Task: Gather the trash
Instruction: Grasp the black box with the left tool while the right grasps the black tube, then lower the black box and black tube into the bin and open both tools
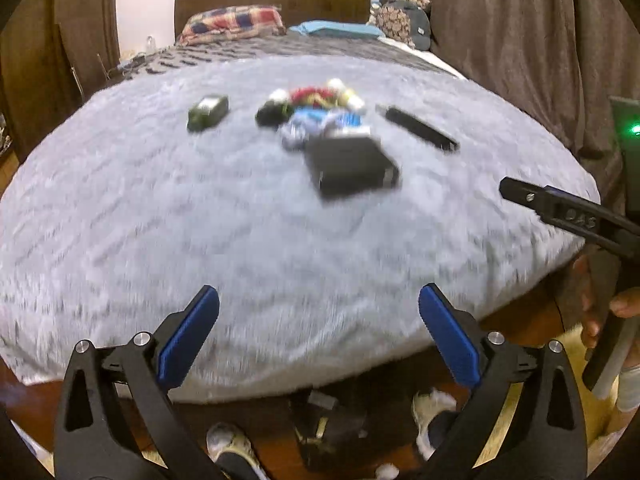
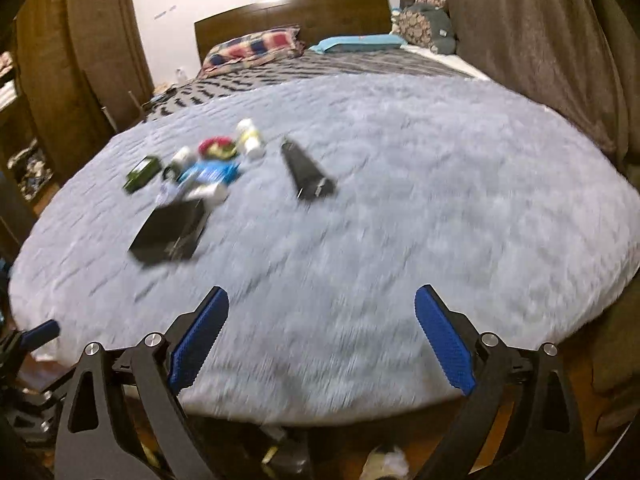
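Grey shaggy blanket (image 1: 280,240) over bed (image 1: 272,0)

Both grippers: black linkage arms, silver pivot screws, blue ribbed fingers (image 1: 188,340). Person wears white sneakers (image 1: 434,404), dark socks.

Two black boxes (image 1: 352,166) (image 1: 422,128), one green box (image 1: 208,112).

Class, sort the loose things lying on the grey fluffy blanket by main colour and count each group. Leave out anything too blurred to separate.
Black: 2, the flat box and the long slim item
Green: 1, the small pack
Mixed-colour heap: 1, its pieces too blurred to count singly
Total: 4
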